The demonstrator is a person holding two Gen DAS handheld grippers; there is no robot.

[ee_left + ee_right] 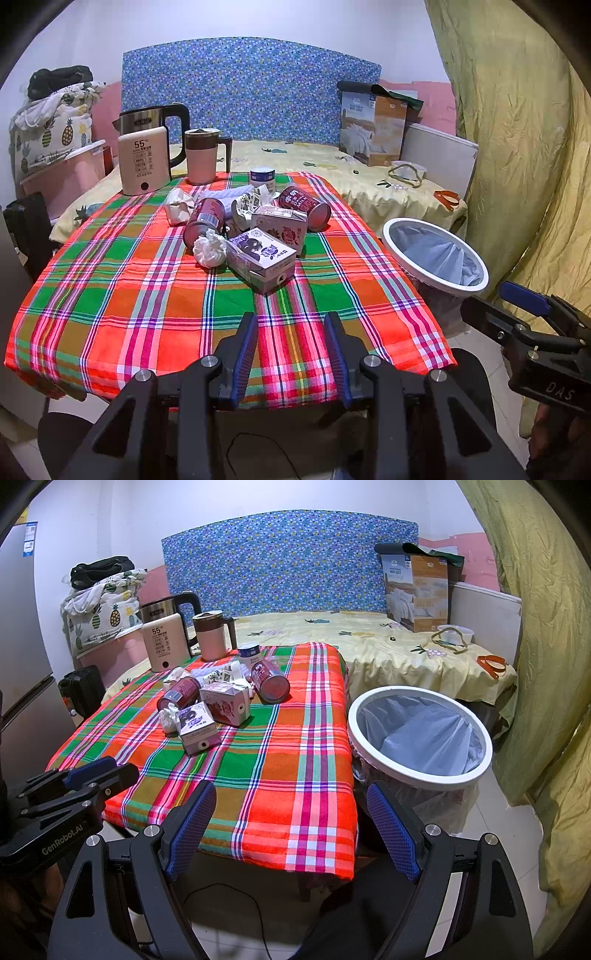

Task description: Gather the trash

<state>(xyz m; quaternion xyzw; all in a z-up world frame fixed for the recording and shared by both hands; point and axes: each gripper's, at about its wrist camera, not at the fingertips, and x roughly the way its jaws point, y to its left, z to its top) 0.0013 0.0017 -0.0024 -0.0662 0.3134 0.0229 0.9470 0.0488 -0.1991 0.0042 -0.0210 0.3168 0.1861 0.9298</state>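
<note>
Centrally, trash pile: two red cans [205,221], two drink cartons [264,260], and crumpled tissues [209,251] lie clustered on the plaid tablecloth [122,295], toward its far half.
Bin: a white-rimmed trash bin [419,775] with a blue liner stands on the floor just beside the table's right edge.
Left gripper [291,354]: partly spread, holding nothing, at the near table edge, well apart from the pile.
Right gripper [291,827]: spread wide, holding nothing, over the near right corner, near the bin.
Surface beyond: a kettle [151,122] and a pink mug [201,155] stand at the far left.
Room: a bed with a yellow sheet [388,653] lies behind; a green curtain [546,627] hangs on the right.
Right view only: a grey fridge [22,664].
</note>
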